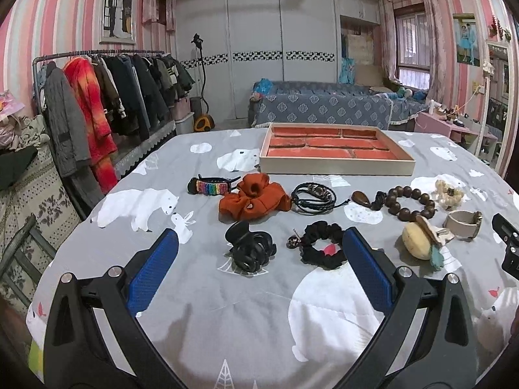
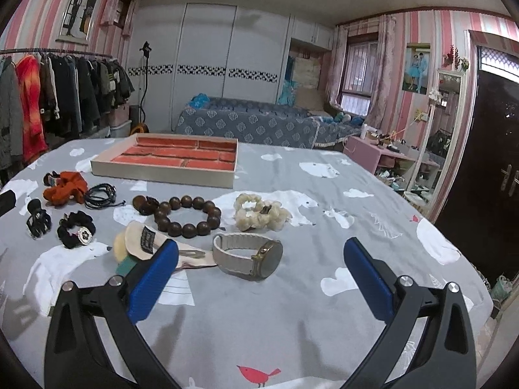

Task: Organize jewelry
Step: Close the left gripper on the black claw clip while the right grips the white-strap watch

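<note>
Across the bear-print bedspread (image 1: 227,311) we hold our left gripper (image 1: 259,269) and right gripper (image 2: 261,270) wide and empty, jewelry lying loose before the empty tray (image 1: 337,165), so closing on the watch (image 2: 249,256) might pinch cloth too.

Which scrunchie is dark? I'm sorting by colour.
The black scrunchie, with a round metal charm, nearest the left tongs; the others are orange and cream.

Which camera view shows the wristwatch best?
The right wrist view: the wristwatch lies close and central, with strap and dial visible. The left wrist view shows it only small near the right edge, dial turned away.
</note>
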